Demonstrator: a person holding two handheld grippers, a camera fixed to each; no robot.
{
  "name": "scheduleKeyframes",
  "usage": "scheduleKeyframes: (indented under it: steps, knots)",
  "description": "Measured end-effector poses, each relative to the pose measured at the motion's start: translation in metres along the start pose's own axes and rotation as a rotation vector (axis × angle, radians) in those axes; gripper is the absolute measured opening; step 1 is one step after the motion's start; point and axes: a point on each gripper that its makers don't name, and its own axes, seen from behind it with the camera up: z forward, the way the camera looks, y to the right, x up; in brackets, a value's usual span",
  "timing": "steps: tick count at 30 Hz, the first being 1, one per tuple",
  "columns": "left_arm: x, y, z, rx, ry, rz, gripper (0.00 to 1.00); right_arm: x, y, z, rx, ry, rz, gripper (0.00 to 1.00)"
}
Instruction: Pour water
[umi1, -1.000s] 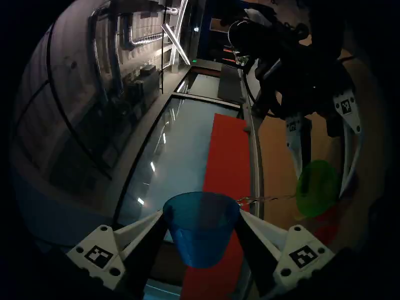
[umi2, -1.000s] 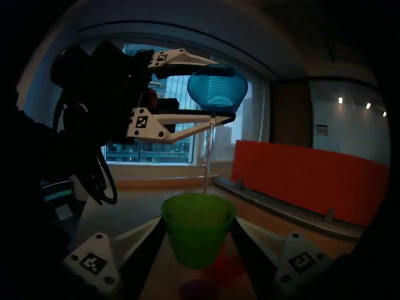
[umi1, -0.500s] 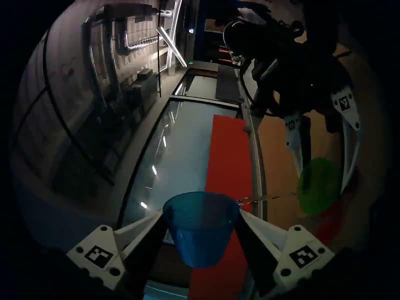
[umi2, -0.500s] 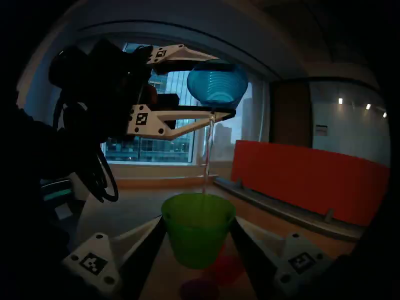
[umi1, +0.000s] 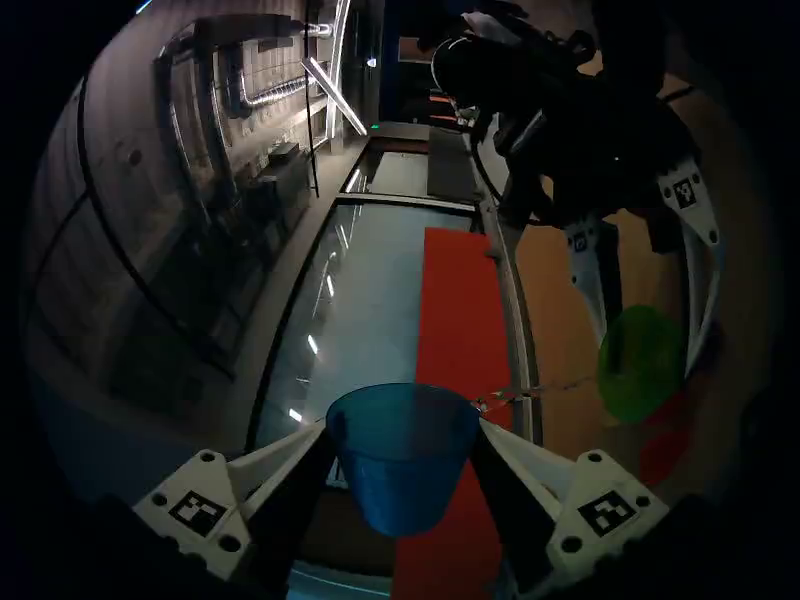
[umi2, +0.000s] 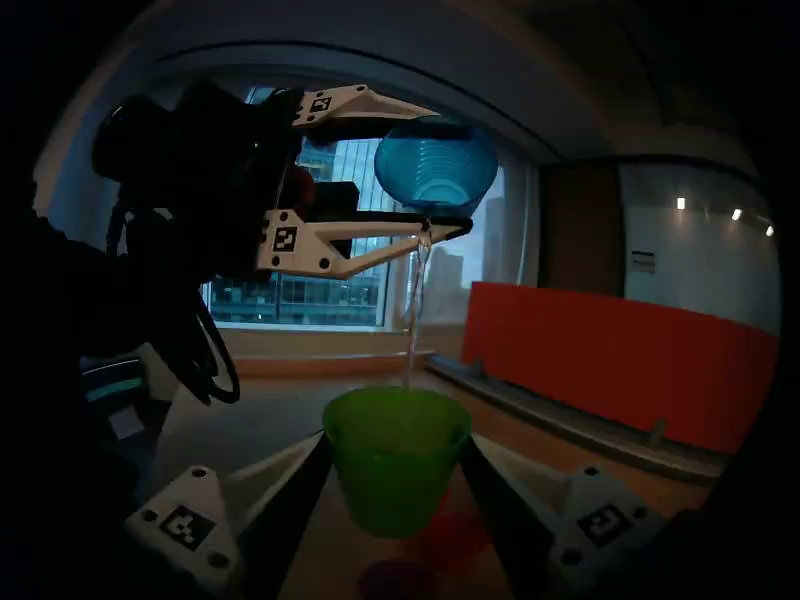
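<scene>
My left gripper (umi1: 402, 455) is shut on a blue plastic cup (umi1: 402, 455), tipped on its side. In the right gripper view the blue cup (umi2: 436, 172) hangs high between the left gripper's white fingers (umi2: 330, 245), and a thin stream of water (umi2: 414, 310) falls from its rim. The stream lands in a green cup (umi2: 396, 455) that my right gripper (umi2: 396, 460) is shut on, held upright below. In the left gripper view the green cup (umi1: 640, 360) sits at the right between the right gripper's fingers (umi1: 590, 280), with the water thread (umi1: 530, 392) running to it.
A wooden table top (umi2: 270, 420) lies under the green cup, with a red cup or disc (umi2: 455, 535) and a purple one (umi2: 395, 578) on it. A red panel (umi2: 630, 355) lines the right side. A large window (umi2: 300, 295) is behind. A person's dark sleeve (umi2: 60, 330) fills the left.
The blue cup has tipped slightly further and risen a little; water keeps streaming into the green cup. The green cup stays in place.
</scene>
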Motion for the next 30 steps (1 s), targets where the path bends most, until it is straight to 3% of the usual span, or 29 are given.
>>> scheduleKeyframes:
  steps: [12, 30]
  knots:
    - [0.001, -0.008, 0.001, 0.010, -0.002, 0.054, 0.86, 0.001, 0.001, 0.001, -0.002, 0.003, 0.002, 0.89]
    - [0.014, -0.006, 0.002, 0.010, 0.011, 0.158, 0.86, 0.000, 0.004, 0.001, -0.009, 0.006, 0.004, 0.89]
